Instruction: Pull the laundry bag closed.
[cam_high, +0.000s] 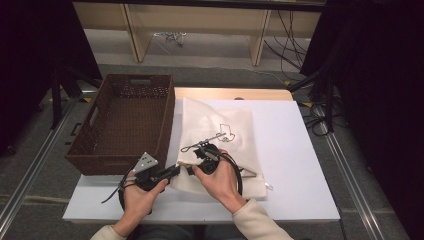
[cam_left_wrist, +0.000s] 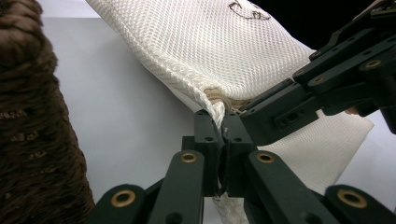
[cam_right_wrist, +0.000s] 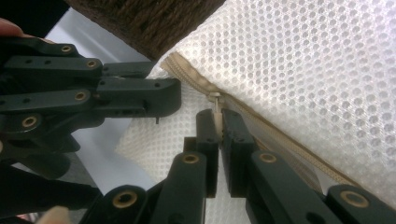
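A white mesh bag (cam_high: 220, 125) with a beige zipper (cam_right_wrist: 261, 126) lies on the white table (cam_high: 290, 165). At its near left corner both grippers meet. My left gripper (cam_left_wrist: 223, 126) is shut on the bag's (cam_left_wrist: 219, 46) corner edge, just at the zipper's end (cam_left_wrist: 215, 93). My right gripper (cam_right_wrist: 218, 121) is shut on the small zipper pull (cam_right_wrist: 215, 100), with mesh (cam_right_wrist: 303, 70) to its right. In the high view the left gripper (cam_high: 177, 170) and right gripper (cam_high: 191, 167) sit tip to tip, each held in a hand. The left gripper (cam_right_wrist: 173, 95) reaches in from the left in the right gripper view.
A brown wicker basket (cam_high: 125, 120) stands on the table's left side, close against the bag; its wall (cam_left_wrist: 32, 116) rises just left of my left gripper. A black outline print (cam_high: 226, 132) marks the bag. Bare white table lies to the right (cam_high: 295, 150).
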